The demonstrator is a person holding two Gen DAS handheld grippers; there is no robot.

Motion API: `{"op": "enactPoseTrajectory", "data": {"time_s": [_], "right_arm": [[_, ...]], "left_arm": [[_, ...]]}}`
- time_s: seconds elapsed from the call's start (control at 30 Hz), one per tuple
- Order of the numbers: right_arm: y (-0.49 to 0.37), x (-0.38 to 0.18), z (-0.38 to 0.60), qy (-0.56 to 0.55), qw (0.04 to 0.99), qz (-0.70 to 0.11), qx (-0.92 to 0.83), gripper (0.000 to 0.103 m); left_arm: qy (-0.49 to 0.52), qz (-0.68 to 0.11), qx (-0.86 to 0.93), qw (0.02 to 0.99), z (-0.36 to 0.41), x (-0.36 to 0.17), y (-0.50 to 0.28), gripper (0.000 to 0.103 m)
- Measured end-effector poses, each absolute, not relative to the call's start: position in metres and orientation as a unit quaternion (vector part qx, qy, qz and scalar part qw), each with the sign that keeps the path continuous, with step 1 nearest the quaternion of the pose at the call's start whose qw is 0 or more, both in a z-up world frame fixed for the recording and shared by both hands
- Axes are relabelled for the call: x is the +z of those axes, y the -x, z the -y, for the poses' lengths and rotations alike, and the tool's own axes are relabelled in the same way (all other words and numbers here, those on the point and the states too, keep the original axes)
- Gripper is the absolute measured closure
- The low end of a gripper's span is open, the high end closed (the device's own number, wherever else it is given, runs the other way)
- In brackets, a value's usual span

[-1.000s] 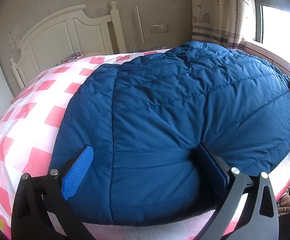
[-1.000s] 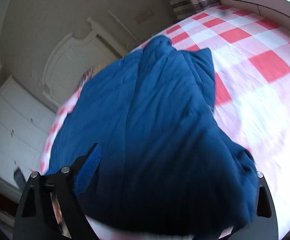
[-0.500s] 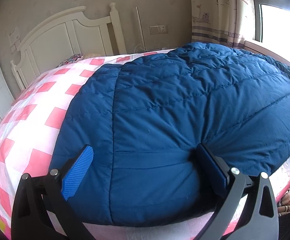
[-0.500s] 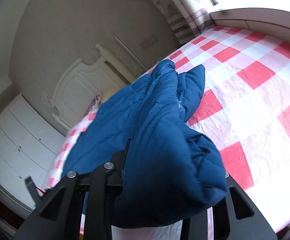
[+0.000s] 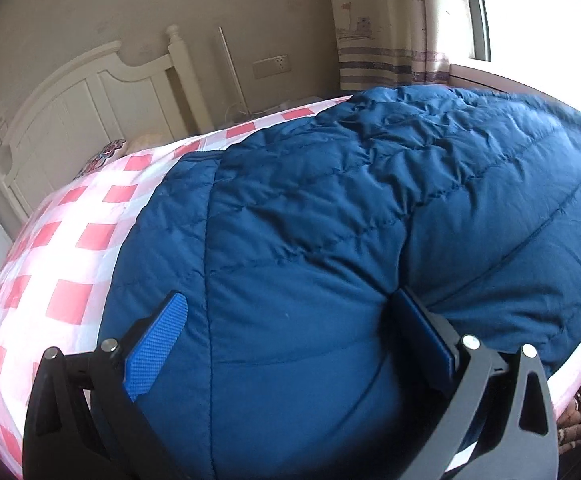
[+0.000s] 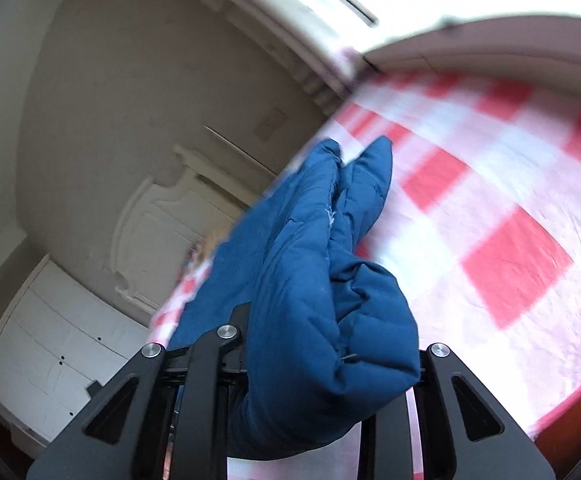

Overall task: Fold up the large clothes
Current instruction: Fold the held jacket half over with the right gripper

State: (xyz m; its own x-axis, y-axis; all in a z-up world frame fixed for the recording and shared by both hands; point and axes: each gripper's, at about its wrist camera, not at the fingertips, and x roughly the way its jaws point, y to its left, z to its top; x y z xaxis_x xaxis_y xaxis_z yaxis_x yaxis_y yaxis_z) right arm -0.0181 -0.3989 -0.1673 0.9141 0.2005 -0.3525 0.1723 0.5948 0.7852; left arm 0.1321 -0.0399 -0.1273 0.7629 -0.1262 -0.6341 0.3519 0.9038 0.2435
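Left wrist shows checked bedspread (image 5: 62, 276), white headboard (image 5: 90, 120), curtained window (image 5: 530, 16).

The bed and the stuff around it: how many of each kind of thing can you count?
Jacket: 1
Bed: 1
Headboard: 1
Pillow: 1
Curtain: 1
Wall socket: 1
Hand-held gripper: 2, left and right
Total: 8

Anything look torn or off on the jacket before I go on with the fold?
One small thing: whitish fluff or loose thread shows at a seam of the blue jacket in the right wrist view, possibly leaking filling. Too small to confirm. Otherwise nothing stands out.
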Motion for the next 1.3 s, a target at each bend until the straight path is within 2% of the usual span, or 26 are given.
{"op": "enactPoseTrajectory", "data": {"time_s": [0.07,0.13,0.17,0.2,0.33,0.53,0.6,0.63,0.7,0.8,0.93,1.03,1.1,1.13,1.3], "right_arm": [[0.018,-0.18,0.401,-0.457,0.862,-0.222,0.007,0.068],[0.019,-0.181,0.401,-0.446,0.862,-0.242,-0.004,0.052],[0.017,-0.18,0.4,-0.44,0.861,-0.255,-0.007,0.025],[0.017,-0.175,0.394,-0.428,0.863,-0.268,0.004,0.005],[0.022,-0.163,0.367,-0.368,0.879,-0.303,0.0,0.004],[0.001,-0.174,0.368,-0.397,0.87,-0.29,0.019,0.009],[-0.013,-0.175,0.367,-0.395,0.873,-0.285,0.009,0.032],[-0.015,-0.174,0.366,-0.4,0.875,-0.274,0.003,0.037],[-0.007,-0.163,0.358,-0.377,0.893,-0.246,-0.008,0.055],[0.004,-0.155,0.348,-0.337,0.913,-0.229,-0.021,0.059],[0.015,-0.144,0.333,-0.298,0.929,-0.22,-0.029,0.06],[0.021,-0.138,0.328,-0.278,0.936,-0.216,-0.029,0.06],[0.023,-0.135,0.325,-0.265,0.94,-0.213,-0.03,0.06],[0.025,-0.133,0.323,-0.258,0.942,-0.211,-0.029,0.06],[0.026,-0.125,0.312,-0.215,0.954,-0.205,-0.037,0.061]], "left_arm": [[-0.17,-0.323,-0.135,0.921,0.035,-0.128,-0.132,0.002],[-0.168,-0.327,-0.142,0.919,0.031,-0.129,-0.132,0.002],[-0.169,-0.328,-0.143,0.918,0.029,-0.129,-0.132,0.002],[-0.171,-0.328,-0.142,0.918,0.028,-0.129,-0.132,0.002],[-0.172,-0.326,-0.141,0.919,0.026,-0.13,-0.131,0.002],[-0.172,-0.326,-0.143,0.918,0.026,-0.13,-0.131,0.002],[-0.173,-0.327,-0.143,0.918,0.028,-0.131,-0.131,0.002],[-0.174,-0.333,-0.145,0.915,0.028,-0.128,-0.132,0.002],[-0.164,-0.348,-0.148,0.911,0.027,-0.12,-0.134,0.002],[-0.133,-0.346,-0.153,0.916,0.031,-0.092,-0.147,0.002],[-0.165,-0.341,-0.142,0.914,0.075,-0.068,-0.179,0.002],[-0.188,-0.346,-0.137,0.909,0.108,-0.078,-0.194,0.002],[-0.24,-0.376,-0.115,0.887,0.136,-0.111,-0.201,0.002],[-0.248,-0.363,-0.106,0.892,0.14,-0.115,-0.198,0.002],[-0.239,-0.367,-0.123,0.891,0.144,-0.085,-0.22,0.002]]}}
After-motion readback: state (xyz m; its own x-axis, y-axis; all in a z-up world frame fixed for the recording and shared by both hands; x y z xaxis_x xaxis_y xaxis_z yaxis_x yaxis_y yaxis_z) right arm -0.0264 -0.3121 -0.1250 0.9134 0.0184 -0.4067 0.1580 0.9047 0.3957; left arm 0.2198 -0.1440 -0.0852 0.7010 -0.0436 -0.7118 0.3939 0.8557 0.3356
